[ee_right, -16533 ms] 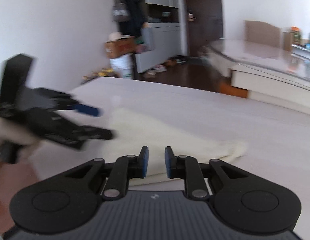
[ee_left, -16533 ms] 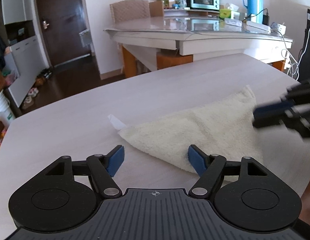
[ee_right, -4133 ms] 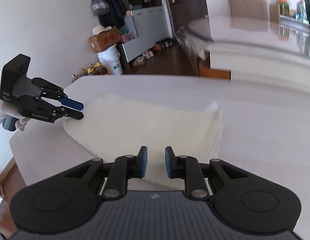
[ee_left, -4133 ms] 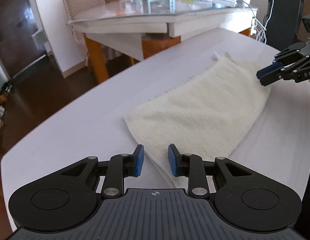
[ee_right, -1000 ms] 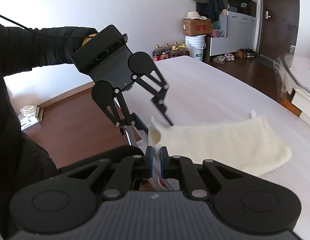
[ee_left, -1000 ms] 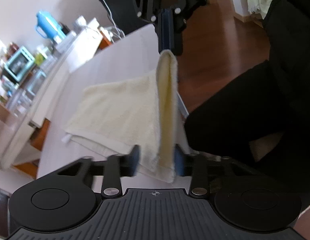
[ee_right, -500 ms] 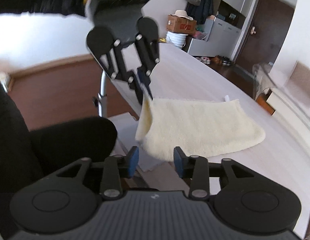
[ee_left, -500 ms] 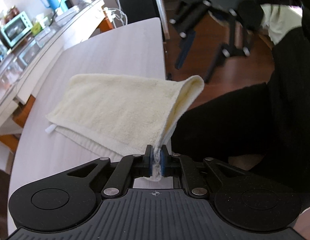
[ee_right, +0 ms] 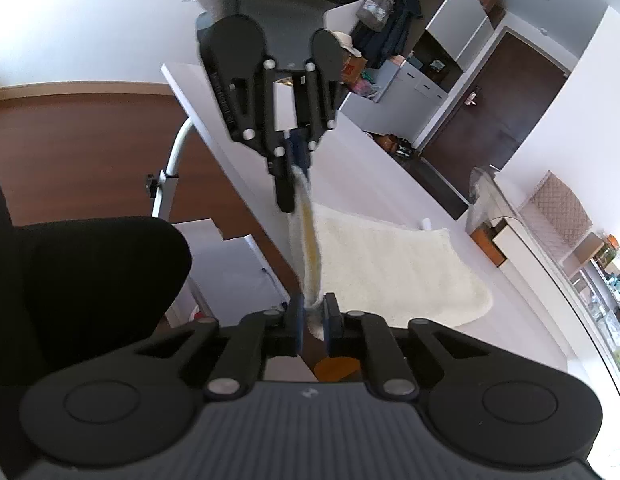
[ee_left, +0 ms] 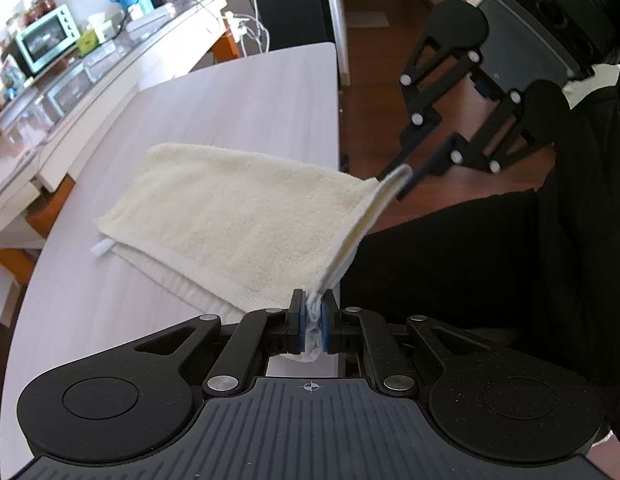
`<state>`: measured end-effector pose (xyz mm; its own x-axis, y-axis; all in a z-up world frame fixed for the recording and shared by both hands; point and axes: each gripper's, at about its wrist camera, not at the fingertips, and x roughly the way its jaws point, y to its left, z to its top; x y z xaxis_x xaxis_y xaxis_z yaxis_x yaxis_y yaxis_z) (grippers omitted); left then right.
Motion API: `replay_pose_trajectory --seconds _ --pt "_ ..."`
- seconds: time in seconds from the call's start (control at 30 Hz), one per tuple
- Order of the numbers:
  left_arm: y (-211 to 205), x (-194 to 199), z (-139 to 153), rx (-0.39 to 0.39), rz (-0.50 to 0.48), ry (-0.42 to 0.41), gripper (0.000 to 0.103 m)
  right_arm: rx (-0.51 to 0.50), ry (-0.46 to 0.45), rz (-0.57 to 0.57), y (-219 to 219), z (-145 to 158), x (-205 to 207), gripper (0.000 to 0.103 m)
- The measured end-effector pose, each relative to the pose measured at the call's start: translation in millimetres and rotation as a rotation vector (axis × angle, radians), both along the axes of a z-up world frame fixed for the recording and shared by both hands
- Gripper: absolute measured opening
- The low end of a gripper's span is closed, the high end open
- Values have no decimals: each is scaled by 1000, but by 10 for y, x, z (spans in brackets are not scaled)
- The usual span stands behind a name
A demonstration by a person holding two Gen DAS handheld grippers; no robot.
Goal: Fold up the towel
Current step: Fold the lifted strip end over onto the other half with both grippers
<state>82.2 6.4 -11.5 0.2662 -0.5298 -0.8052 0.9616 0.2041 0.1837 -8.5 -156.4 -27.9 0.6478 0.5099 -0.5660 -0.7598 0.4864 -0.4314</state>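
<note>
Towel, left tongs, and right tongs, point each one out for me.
towel [ee_left: 237, 216], left wrist view, its top layer.
left tongs [ee_left: 312, 322], left wrist view, between fingertips.
right tongs [ee_right: 313, 318], right wrist view, between fingertips.

We are now pinching the towel [ee_left: 245, 216] with the right gripper [ee_right: 313, 322] again, stretching its lifted edge.

Both wrist views face each other closely, sharing the towel [ee_left: 237, 216].
</note>
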Motion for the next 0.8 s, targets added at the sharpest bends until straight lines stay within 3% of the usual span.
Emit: replay_pose_trajectory --seconds 0.23,0.37,0.67,0.8 --pt "-6 -229 -75 -1 -53 -80 13 60 115 21 -270 201 139 9" --pt "-14 -307 -85 -10 -61 -116 10 63 157 55 -380 259 178 9" --pt "-155 -350 221 -13 -77 -37 7 142 279 98 -737 538 433 9" --pt "-268 -31 444 -39 31 -42 7 233 306 65 -973 725 804 9"
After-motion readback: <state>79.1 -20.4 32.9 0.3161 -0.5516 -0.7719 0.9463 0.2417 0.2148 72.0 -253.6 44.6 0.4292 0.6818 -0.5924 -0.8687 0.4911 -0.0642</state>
